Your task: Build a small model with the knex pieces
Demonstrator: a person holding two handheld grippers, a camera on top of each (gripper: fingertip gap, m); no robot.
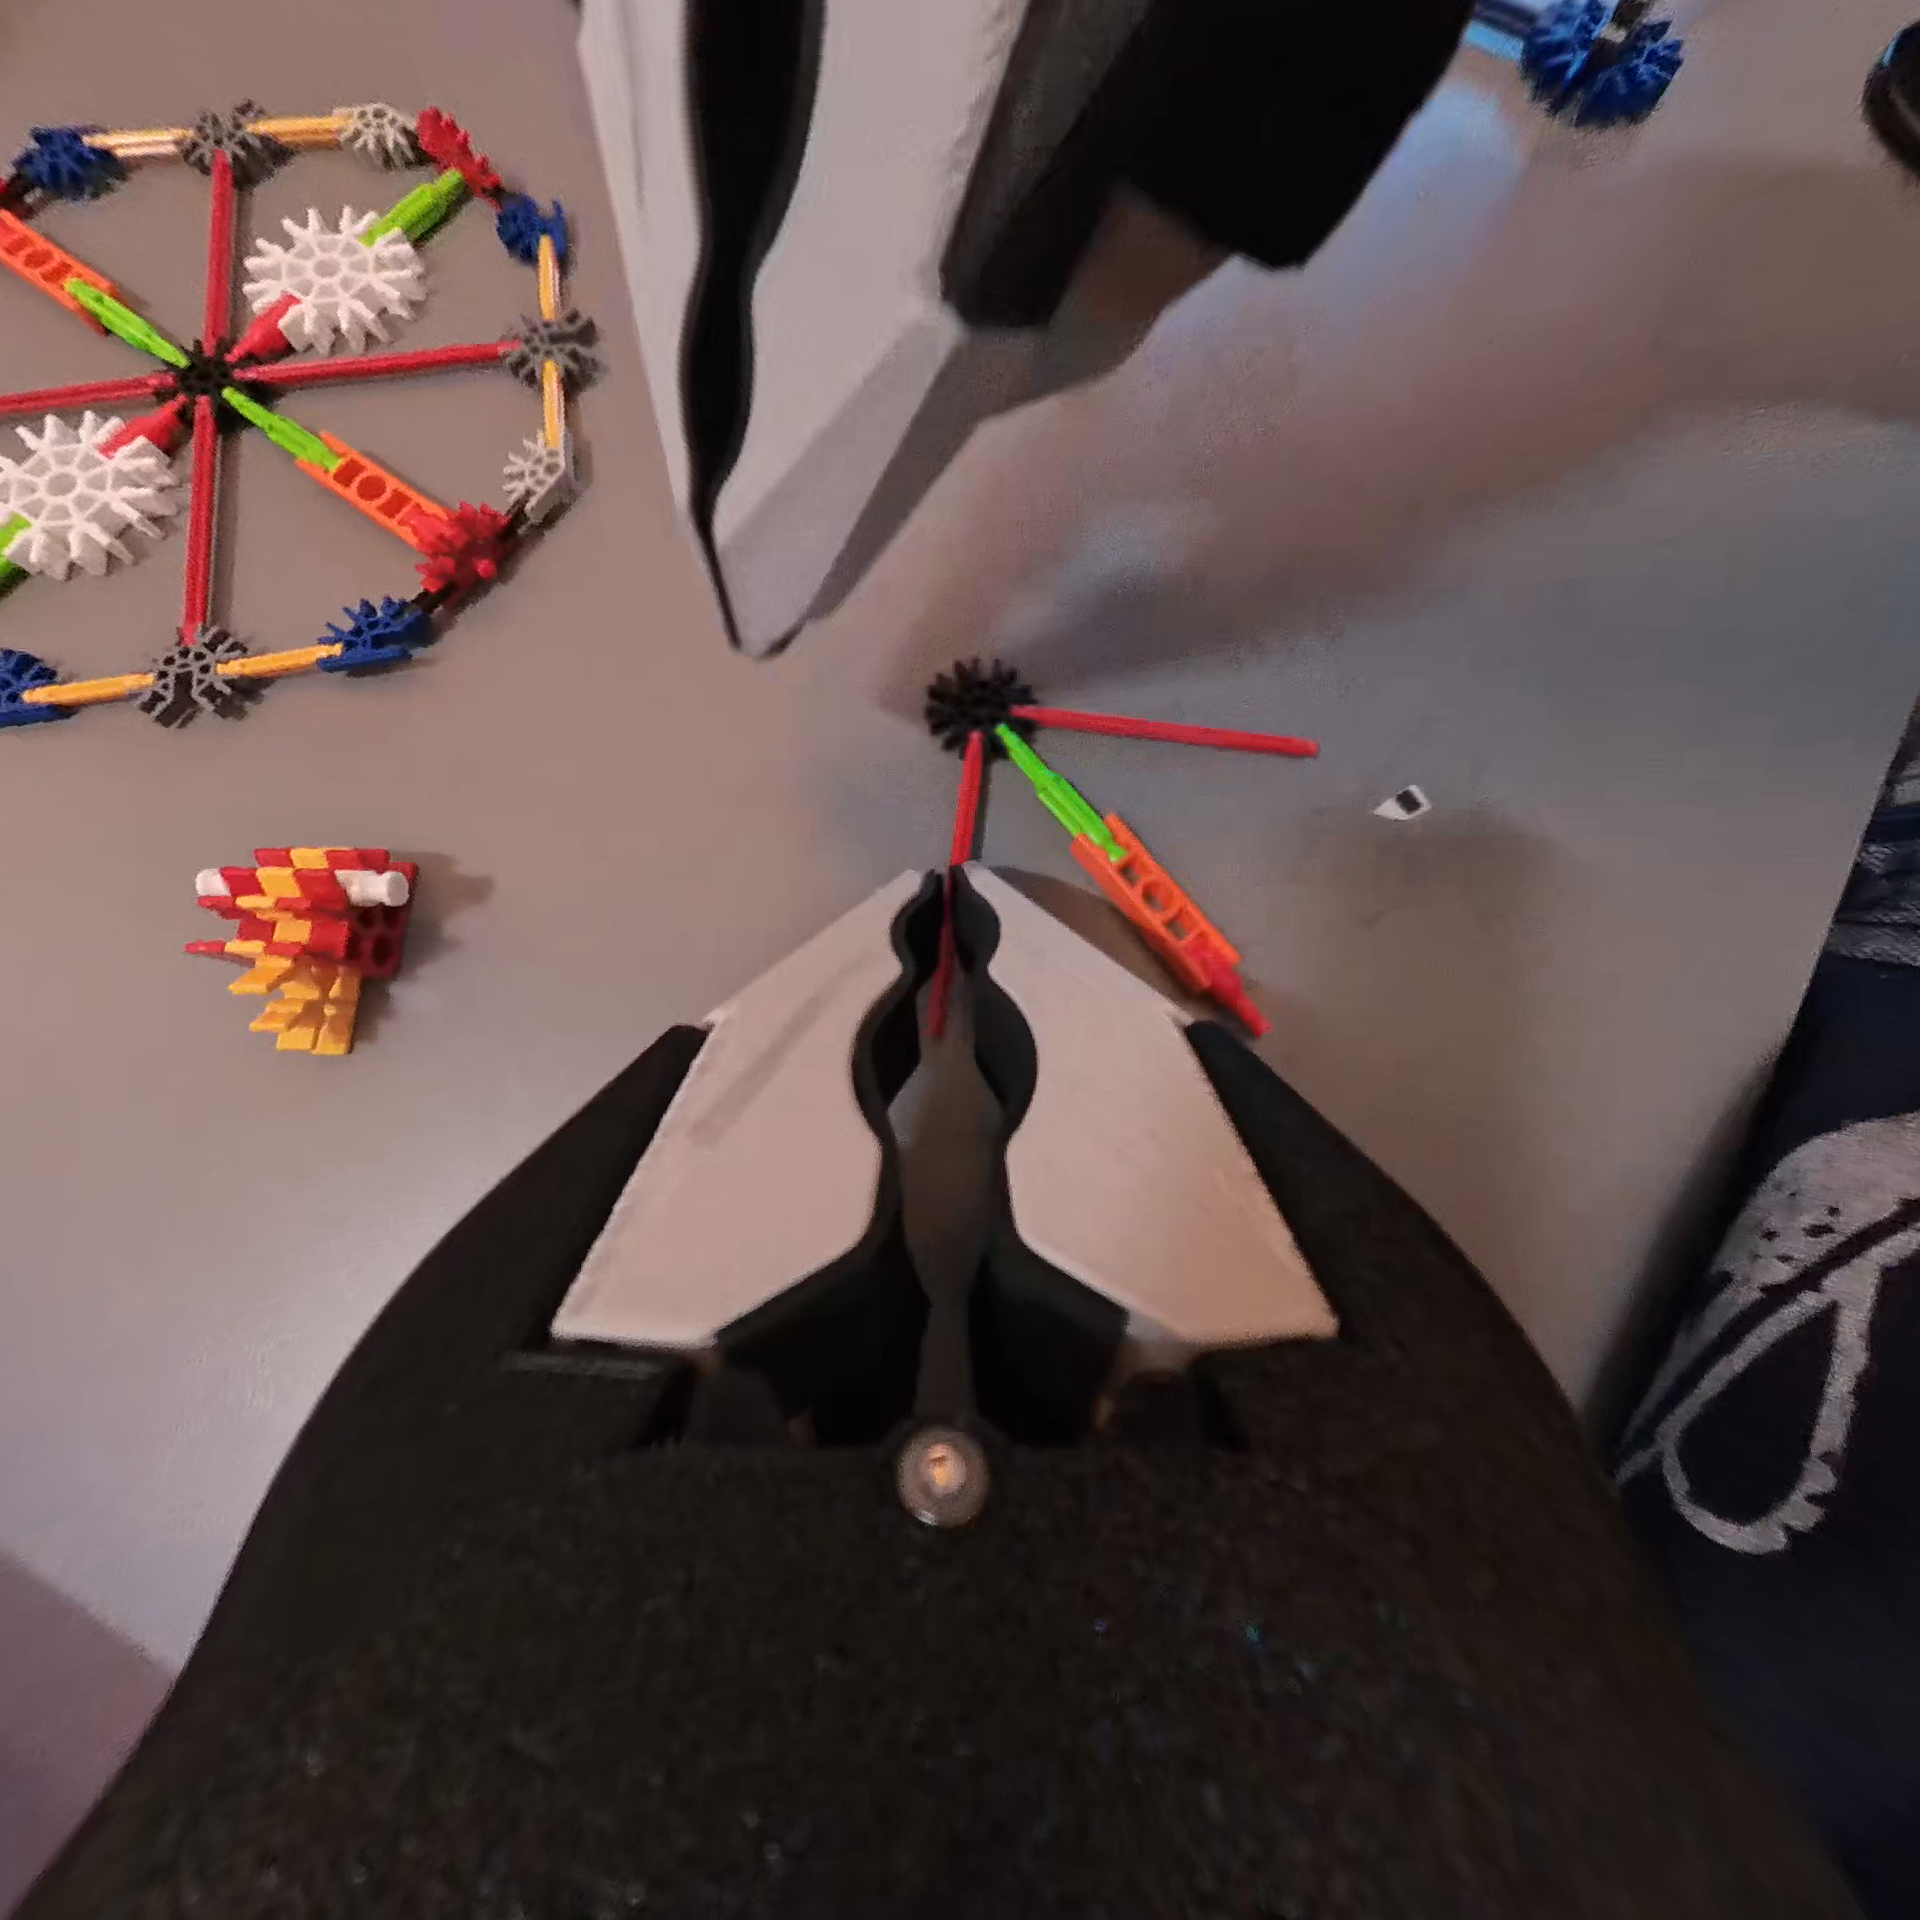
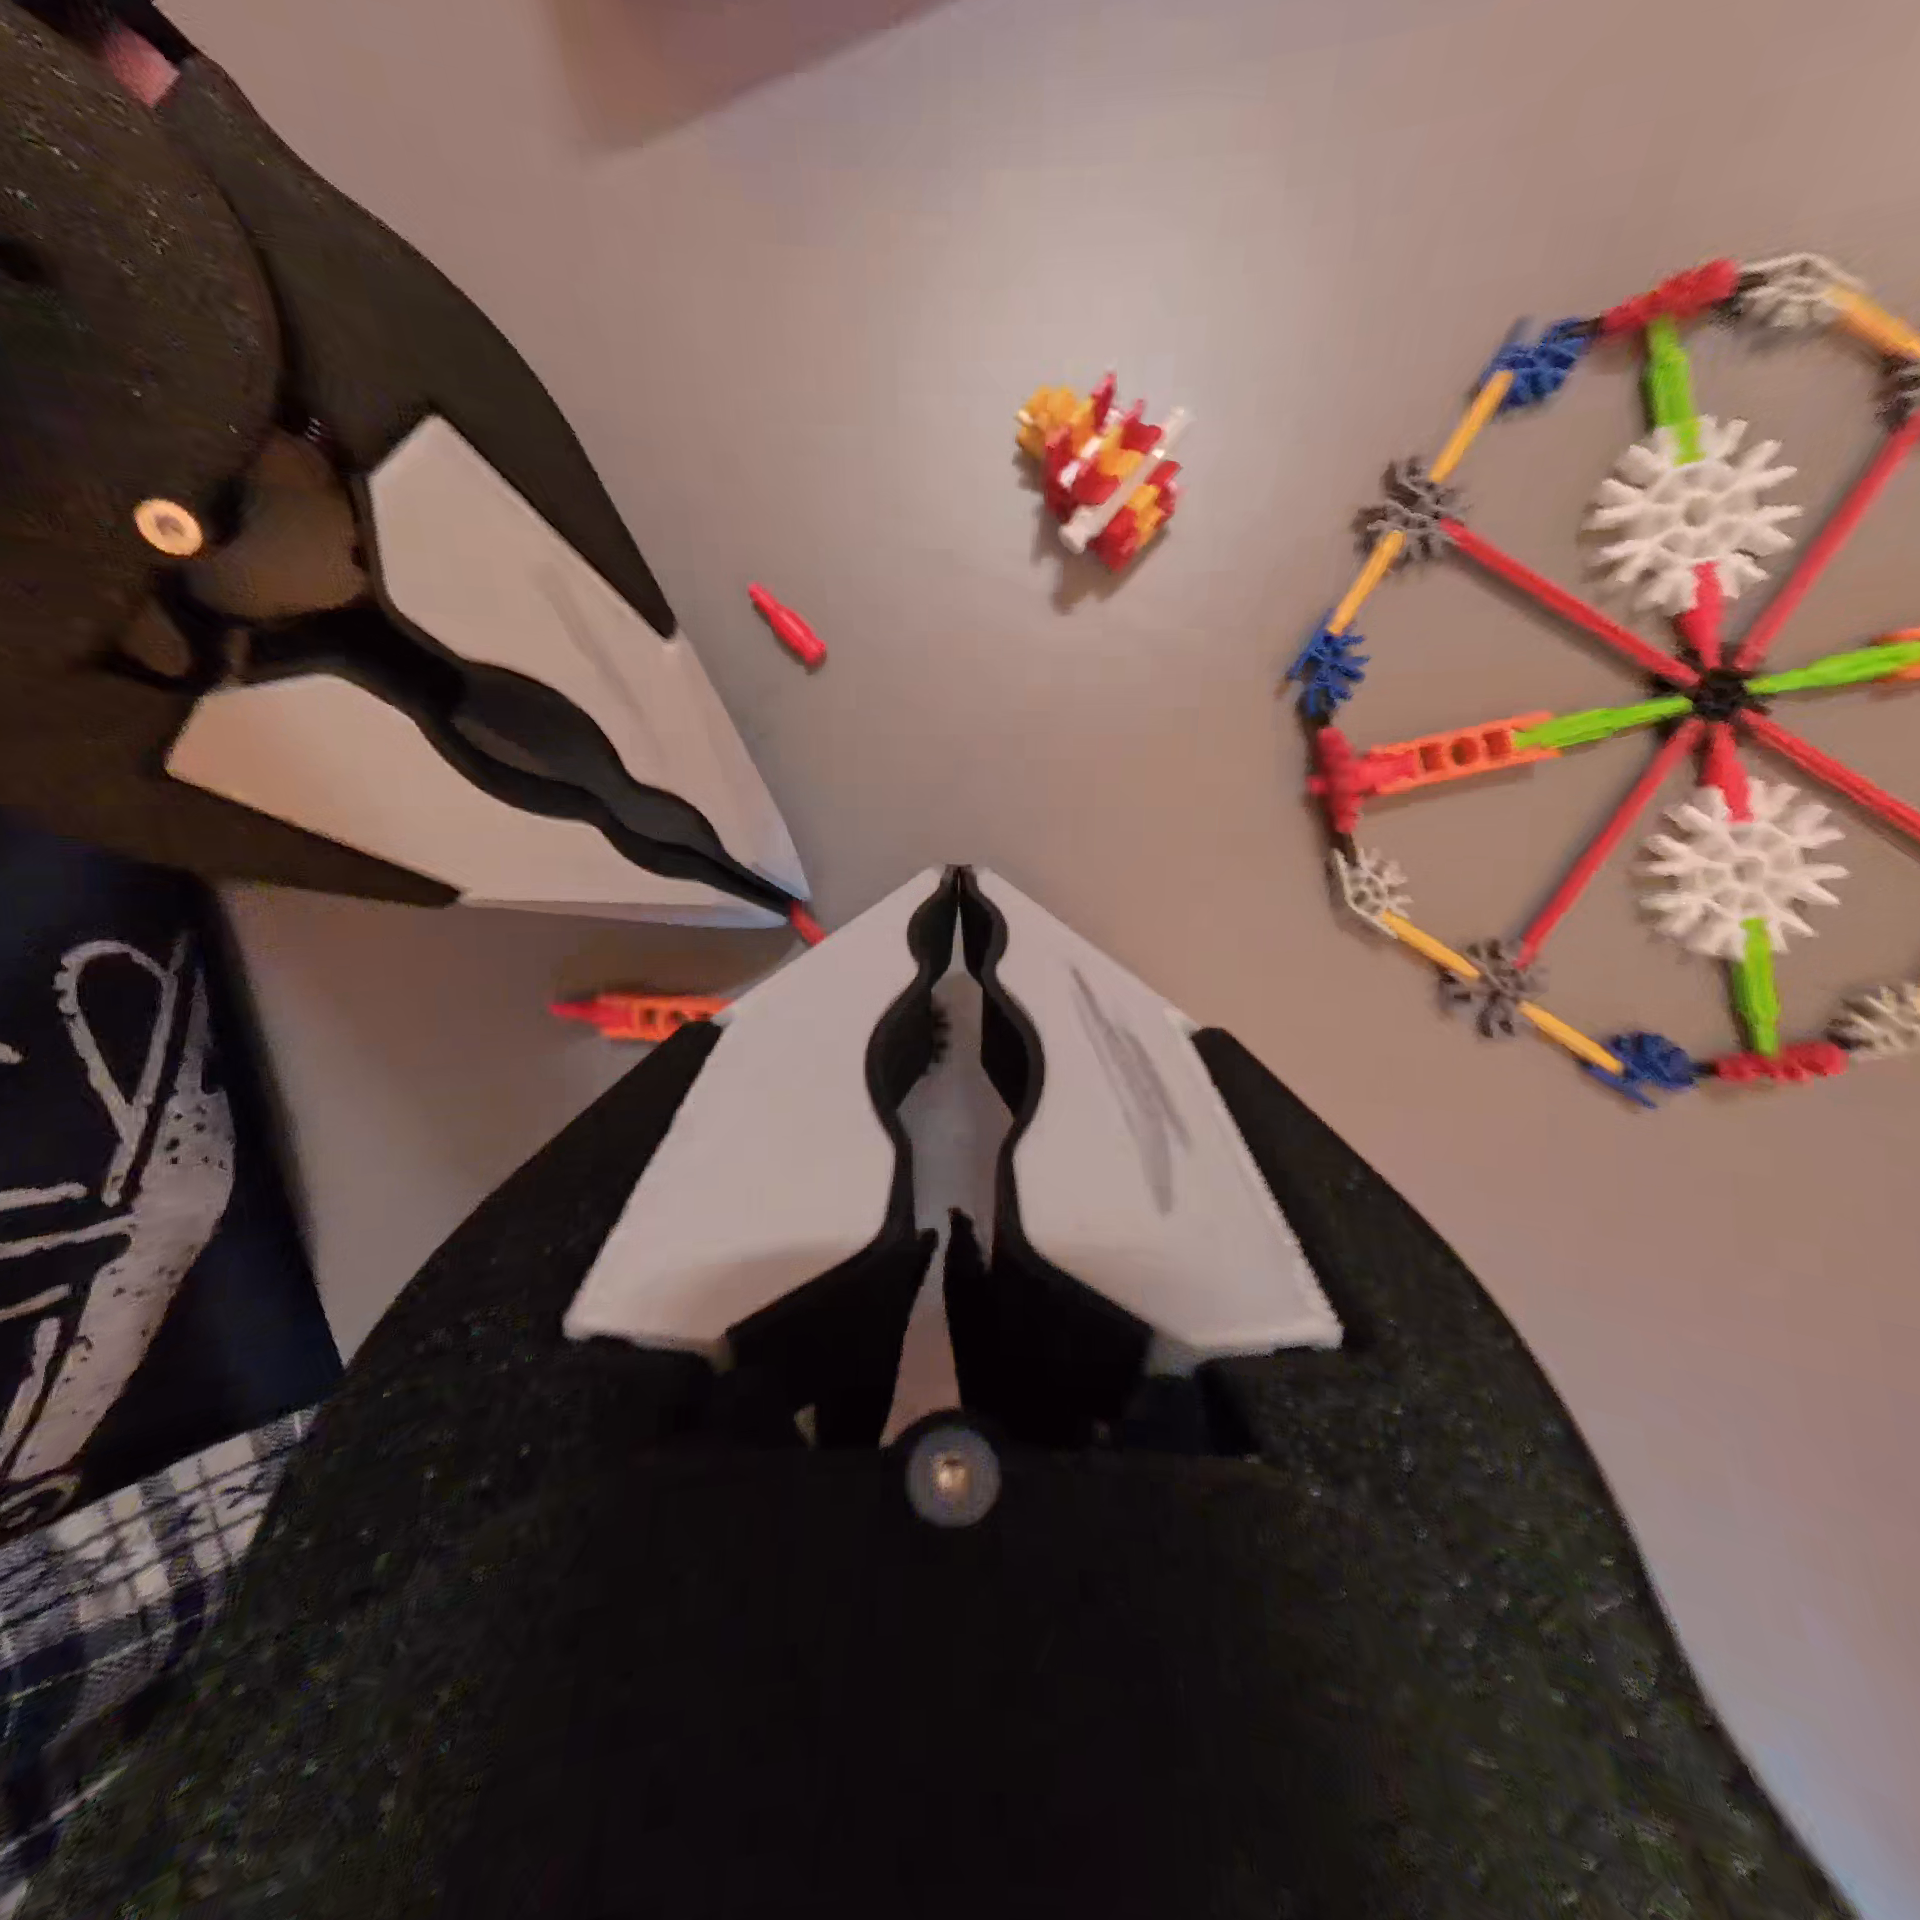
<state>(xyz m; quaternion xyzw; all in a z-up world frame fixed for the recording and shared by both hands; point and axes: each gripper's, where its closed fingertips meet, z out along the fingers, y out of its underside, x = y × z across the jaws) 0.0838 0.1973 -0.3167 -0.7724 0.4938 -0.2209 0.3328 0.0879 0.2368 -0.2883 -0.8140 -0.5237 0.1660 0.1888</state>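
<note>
Flanking wheel model, brick cluster

We count two grippers, one finished wheel at ten o'clock, one small piece pile, and three rods on the black hub.

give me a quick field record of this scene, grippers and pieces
left gripper: shut on short red rod plugged into black hub
right gripper: shut, apparently empty, just above the hub
hub spokes: long red rod, green rod with orange connector
nearby: finished wheel, red-yellow clump
surface: grey table
</note>
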